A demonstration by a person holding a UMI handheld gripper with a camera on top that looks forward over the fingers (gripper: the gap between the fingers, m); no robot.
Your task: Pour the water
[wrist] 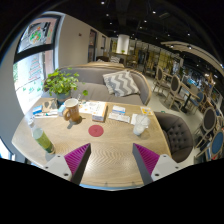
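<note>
My gripper [112,160] hangs above the near edge of a round wooden table [105,150], its two magenta-padded fingers [75,157] spread wide apart with only bare tabletop between them. A green bottle [43,139] stands on the table ahead of the left finger. A red round coaster [96,130] lies beyond the fingers near the table's middle. Further right stands a white cup [140,123]. A brown jug-like object [72,113] sits behind the coaster to the left.
A potted green plant [62,83] stands at the table's far left. Books or papers [93,108] lie at the far side. A grey sofa with a striped cushion [122,83] is behind the table, and a grey chair [176,135] stands to the right.
</note>
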